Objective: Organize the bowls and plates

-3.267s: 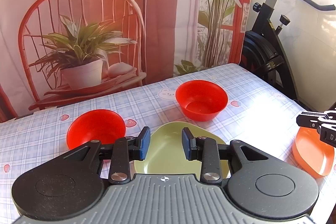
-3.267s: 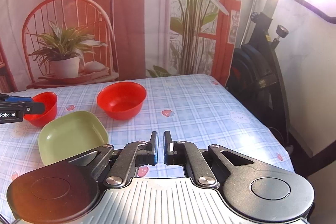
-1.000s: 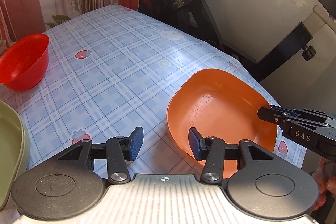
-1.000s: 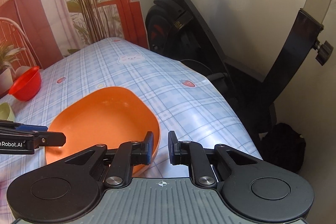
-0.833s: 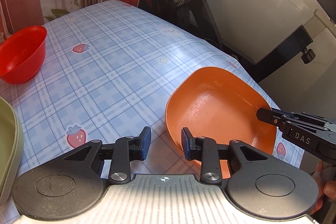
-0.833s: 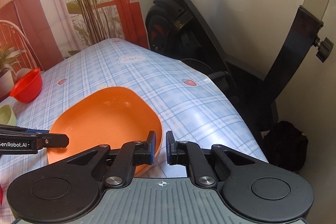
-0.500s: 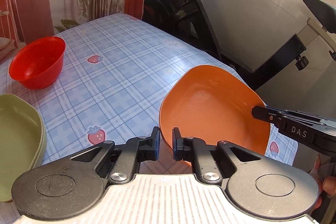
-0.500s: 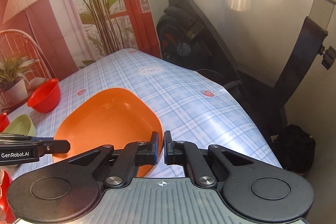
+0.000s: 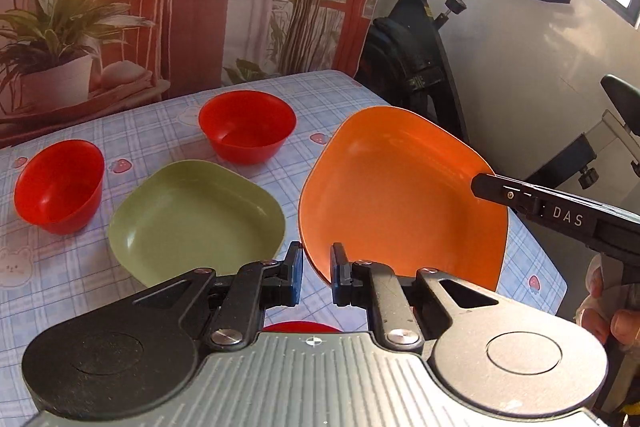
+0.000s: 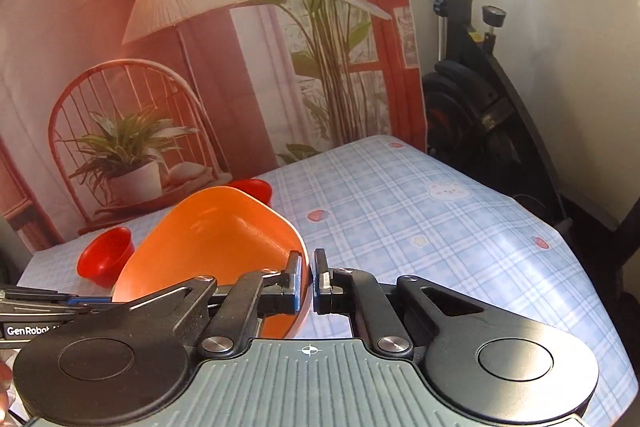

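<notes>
Two hand-held grippers pinch one orange plate [image 9: 400, 195] by opposite edges and hold it tilted above the table [image 10: 420, 227]. The left hand-held gripper [image 9: 316, 273] is clamped on the plate's near rim; its jaws have just been closing, with that rim between them. The right hand-held gripper [image 10: 307, 281] is closed on the opposite edge of the plate, and the rim fills the narrow gap between its pads.

In the left wrist view the right tool reaches in from the right edge, and only fingertips of the hand [image 9: 608, 311] holding it show, cut off by the frame. The underside of the plate is out of sight in both views, so whether any part of it touches the table cannot be told for certain. A sliver of something red [image 9: 300, 327] peeks out just above the left tool's body; what it is cannot be made out.

On the table beside the orange plate lies a green plate [image 9: 196, 223]. A red bowl [image 9: 247, 125] stands behind it and a second red bowl [image 9: 60, 185] to its left. In the right wrist view the orange plate hides the green one entirely and most of one bowl.

Both tools point downward at a slant.
</notes>
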A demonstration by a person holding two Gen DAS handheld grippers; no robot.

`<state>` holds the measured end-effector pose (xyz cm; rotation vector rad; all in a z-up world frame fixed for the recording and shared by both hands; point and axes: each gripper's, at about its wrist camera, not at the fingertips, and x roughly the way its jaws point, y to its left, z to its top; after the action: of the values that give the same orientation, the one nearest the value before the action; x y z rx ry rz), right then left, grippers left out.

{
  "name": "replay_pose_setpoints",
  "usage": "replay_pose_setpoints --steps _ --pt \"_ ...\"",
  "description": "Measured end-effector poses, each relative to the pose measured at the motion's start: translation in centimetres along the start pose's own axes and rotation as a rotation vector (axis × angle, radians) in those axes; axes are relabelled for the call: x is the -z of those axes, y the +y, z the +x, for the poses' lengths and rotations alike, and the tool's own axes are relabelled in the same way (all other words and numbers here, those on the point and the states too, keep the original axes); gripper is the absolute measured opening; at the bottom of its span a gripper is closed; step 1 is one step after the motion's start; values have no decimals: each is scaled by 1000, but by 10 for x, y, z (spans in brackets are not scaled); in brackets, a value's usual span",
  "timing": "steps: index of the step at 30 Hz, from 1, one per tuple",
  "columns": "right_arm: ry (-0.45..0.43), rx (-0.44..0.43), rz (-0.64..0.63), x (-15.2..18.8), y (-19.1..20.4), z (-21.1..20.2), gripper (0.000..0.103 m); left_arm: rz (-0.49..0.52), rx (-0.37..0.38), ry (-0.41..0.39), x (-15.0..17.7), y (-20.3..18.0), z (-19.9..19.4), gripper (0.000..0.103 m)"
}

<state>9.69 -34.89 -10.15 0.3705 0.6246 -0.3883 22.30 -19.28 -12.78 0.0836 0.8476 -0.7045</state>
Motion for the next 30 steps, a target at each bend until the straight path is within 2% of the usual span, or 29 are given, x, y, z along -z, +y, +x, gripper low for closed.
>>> replay_pose_setpoints --steps 6,8,15,21,30 --pt "-9 -80 -59 -14 66 12 5 -40 -82 -74 -9 42 -46 15" --pt "-5 -106 -66 -18 83 19 5 -64 -89 -100 -11 56 -59 15" --pt "51 -154 -108 -11 128 45 5 -139 -146 -108 -10 94 -67 15" --pt "99 -153 -97 -3 125 69 5 -153 -144 -75 -7 106 -46 15" --pt "155 -121 -76 -5 95 116 5 -149 -154 -46 -11 106 1 15"
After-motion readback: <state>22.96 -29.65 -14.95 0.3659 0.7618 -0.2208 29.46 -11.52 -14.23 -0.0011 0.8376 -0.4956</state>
